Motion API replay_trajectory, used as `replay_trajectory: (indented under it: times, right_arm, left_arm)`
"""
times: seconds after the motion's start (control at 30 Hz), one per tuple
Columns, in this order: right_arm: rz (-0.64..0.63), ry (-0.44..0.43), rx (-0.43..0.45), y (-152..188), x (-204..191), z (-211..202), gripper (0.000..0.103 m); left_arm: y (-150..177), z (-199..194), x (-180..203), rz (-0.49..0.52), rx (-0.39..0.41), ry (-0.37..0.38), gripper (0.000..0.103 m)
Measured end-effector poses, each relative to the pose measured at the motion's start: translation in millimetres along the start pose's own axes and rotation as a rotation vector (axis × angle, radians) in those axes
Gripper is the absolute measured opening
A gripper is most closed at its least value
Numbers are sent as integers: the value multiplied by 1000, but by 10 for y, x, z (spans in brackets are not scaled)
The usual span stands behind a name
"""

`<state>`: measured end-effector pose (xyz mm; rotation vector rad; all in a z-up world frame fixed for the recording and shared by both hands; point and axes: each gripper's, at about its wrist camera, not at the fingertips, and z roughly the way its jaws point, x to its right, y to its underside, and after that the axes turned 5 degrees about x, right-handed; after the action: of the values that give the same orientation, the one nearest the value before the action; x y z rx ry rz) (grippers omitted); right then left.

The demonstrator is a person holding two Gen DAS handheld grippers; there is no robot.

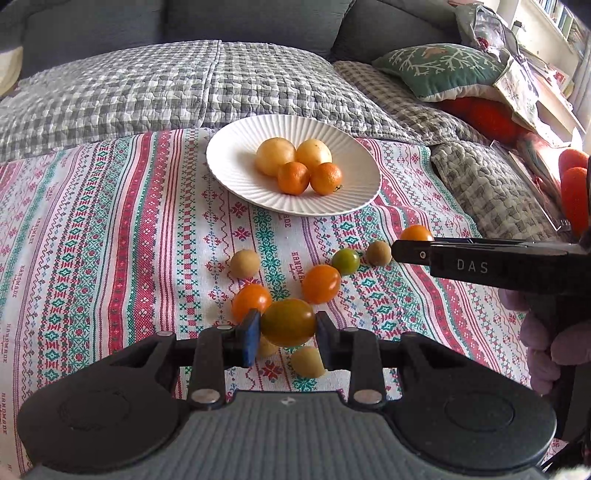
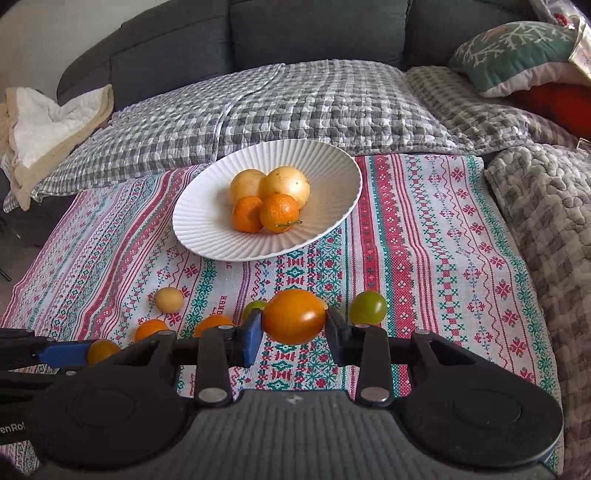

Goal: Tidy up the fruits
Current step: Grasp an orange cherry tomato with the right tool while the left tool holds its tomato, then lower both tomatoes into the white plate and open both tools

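Note:
My left gripper (image 1: 285, 334) is shut on an olive-orange tomato (image 1: 288, 317), held just above the patterned cloth (image 1: 110, 240). My right gripper (image 2: 294, 332) is shut on an orange tomato (image 2: 294, 314), also lifted off the cloth. In the left wrist view the right gripper (image 1: 400, 250) comes in from the right with its tomato (image 1: 416, 232) at the tip. Beyond both sits a white ribbed plate (image 1: 229, 162) (image 2: 192, 229) with two yellow fruits and two mandarins. Loose on the cloth lie a green tomato (image 2: 368, 307), orange tomatoes (image 1: 321, 283) and small tan fruits (image 1: 245, 263).
The cloth lies over a checked quilt (image 1: 147, 85) on a grey sofa (image 2: 295, 29). A green cushion (image 1: 439, 66) and a red one lie at the right, with clutter behind. A white towel (image 2: 48, 122) hangs at the left. A gloved hand (image 1: 546, 347) grips the right tool.

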<state>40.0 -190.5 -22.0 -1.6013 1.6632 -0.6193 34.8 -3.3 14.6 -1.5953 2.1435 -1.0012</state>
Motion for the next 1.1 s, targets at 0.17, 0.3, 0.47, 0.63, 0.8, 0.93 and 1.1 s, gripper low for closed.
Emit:
replay_trajectory:
  times: [0.17,0.3,0.47,0.63,0.8,0.93,1.1]
  right_arm:
    - [96,-26,65,-154,155,-63,33]
    - [156,-72,106,-238,254,-3,33]
    - [115,-67,145,-342,287,167,33]
    - [32,-55,151,-391,321,366,33]
    - [-16,-48,142,-405,314,532,33]
    - [-22,-58,140,-415,304,606,33]
    - [-16,-62,150,-415,316,621,35]
  left_arm:
    - [-273,-23,-55,-98,48,34,16]
    - [-443,93,-34,-60,95,32,16]
    - [-594,421,-63,31,143,15,16]
    - [-706,768,-86,106,165,4,16]
    - [-753,1010,-83,179,161,-19,16]
    - [-757,1129,-97,202,150,-32,16]
    - [-751,1169,-142,199,156,-33,18]
